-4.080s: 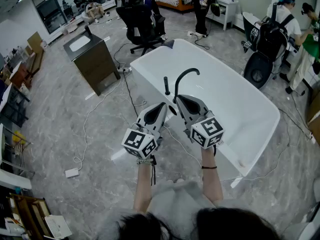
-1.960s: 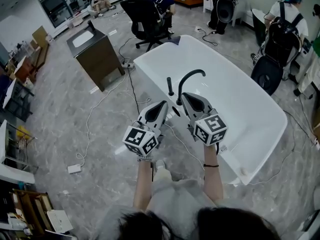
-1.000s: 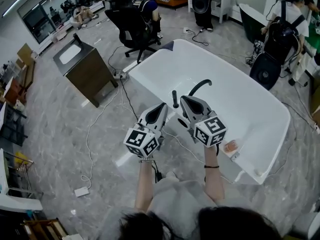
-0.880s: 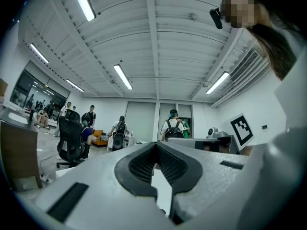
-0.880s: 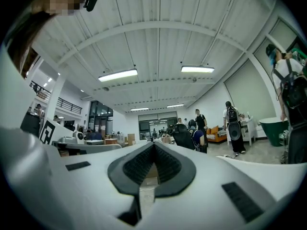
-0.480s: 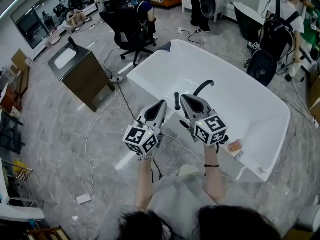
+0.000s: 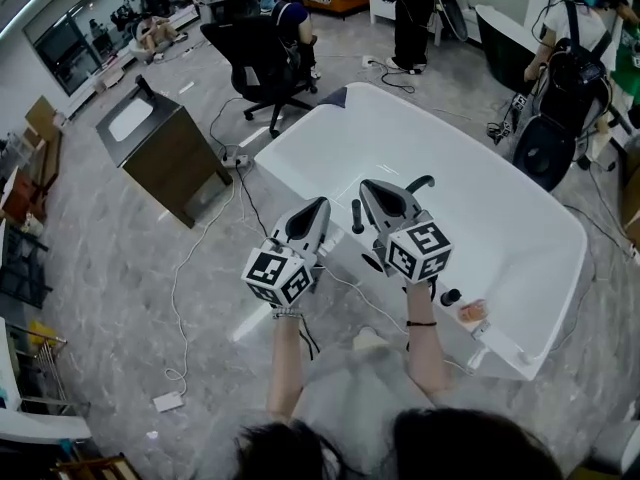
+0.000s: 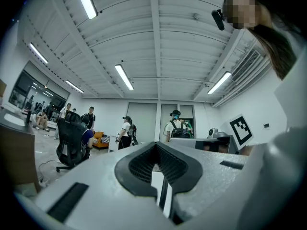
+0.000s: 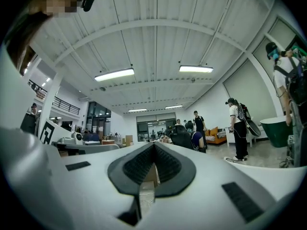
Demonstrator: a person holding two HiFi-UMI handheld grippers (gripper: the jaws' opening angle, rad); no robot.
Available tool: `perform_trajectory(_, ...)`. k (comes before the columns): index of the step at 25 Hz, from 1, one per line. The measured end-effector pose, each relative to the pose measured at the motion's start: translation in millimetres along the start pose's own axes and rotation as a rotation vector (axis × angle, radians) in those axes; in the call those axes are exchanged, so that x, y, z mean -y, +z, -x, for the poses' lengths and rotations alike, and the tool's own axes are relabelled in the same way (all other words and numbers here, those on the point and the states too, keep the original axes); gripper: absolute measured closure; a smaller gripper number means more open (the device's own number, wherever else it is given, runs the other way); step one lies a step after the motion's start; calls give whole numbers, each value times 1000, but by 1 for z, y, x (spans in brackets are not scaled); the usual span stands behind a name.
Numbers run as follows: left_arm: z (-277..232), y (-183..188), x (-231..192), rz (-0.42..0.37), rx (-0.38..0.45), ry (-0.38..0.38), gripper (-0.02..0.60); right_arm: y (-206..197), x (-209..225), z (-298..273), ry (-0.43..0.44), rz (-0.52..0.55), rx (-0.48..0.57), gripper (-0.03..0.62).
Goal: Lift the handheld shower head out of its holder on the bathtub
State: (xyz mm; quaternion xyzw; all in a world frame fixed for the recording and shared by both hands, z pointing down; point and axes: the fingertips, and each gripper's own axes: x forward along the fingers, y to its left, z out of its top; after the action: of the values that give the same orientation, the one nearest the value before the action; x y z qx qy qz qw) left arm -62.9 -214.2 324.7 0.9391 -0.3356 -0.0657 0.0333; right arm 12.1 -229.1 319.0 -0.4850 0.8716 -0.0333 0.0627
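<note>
Both claws are closed with nothing between their jaws: the left claw and the right claw are held side by side, pointing toward the near long rim of the white bathtub. The black handheld shower head stands upright in its holder on that rim, showing in the gap between the two claws and apart from both, with the black curved faucet spout just beyond the right claw. A small orange-pink item lies on the same rim, toward the tub's near right corner.
</note>
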Motion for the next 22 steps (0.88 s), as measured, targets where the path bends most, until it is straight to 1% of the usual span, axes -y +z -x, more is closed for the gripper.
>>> perform_trajectory(3, -18, -4, -13, 12, -4, 13, 577, -1, 15, -12, -7, 19, -13, 594)
perform_trajectory(6, -29, -16, -14, 44, -11, 20, 577, -7, 30, -12, -38, 32, -31, 594)
perform_trajectory(9, -39, -33, -14, 69, -41, 14, 577, -23, 43, -11, -71, 26, -57, 594)
perform_trajectory(13, -49, -52, -28, 95, -84, 0, 577, -42, 59, -19, -115, -1, -84, 594)
perform_trajectory(19, -57, -66, -51, 107, -135, -56, 577, -53, 66, -35, -192, -13, -86, 594)
perform_trajectory(22, -62, -73, -59, 112, -161, -102, 577, -60, 69, -44, -251, -7, -81, 594)
